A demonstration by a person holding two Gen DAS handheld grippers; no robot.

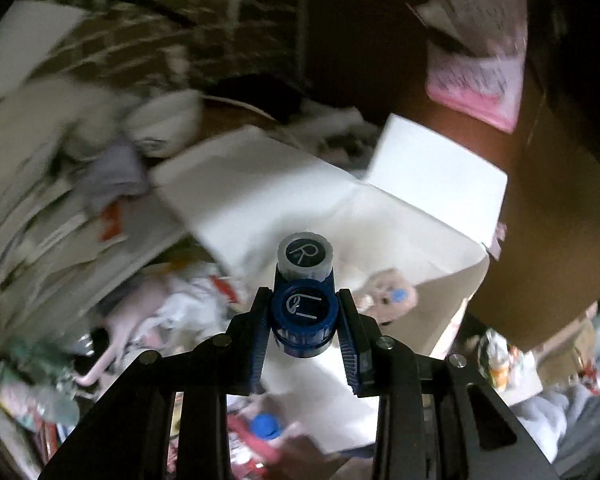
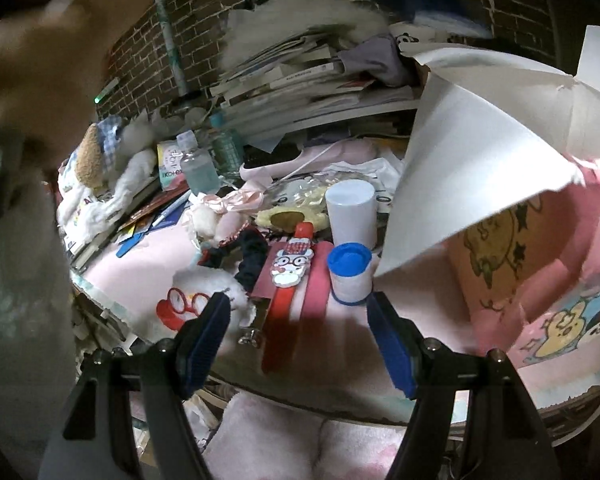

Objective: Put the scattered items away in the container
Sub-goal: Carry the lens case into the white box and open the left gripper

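Note:
My left gripper [image 1: 304, 308] is shut on a contact lens case [image 1: 305, 292], its blue "L" cap between the pads and its clear "R" cap sticking forward. It hangs above the open white cardboard box [image 1: 400, 216] with raised flaps. In the right wrist view my right gripper [image 2: 298, 312] stands open, nothing between its fingers. Just ahead of it on the pink table lie a red cartoon wristwatch [image 2: 288, 280], a small white jar with a blue lid [image 2: 350, 276], a white cylinder [image 2: 351, 212] and a dark scrunchie [image 2: 252, 256]. The white box flap [image 2: 480, 152] rises at the right.
Stacked books and papers [image 2: 300, 80] fill the back against a brick wall [image 2: 148, 48]. A clear bottle [image 2: 196, 164], plush toys [image 2: 96, 156] and pink ribbon clutter the left. A blurred arm [image 2: 40, 48] crosses the upper left. A pink cartoon cloth [image 2: 560, 272] lies right.

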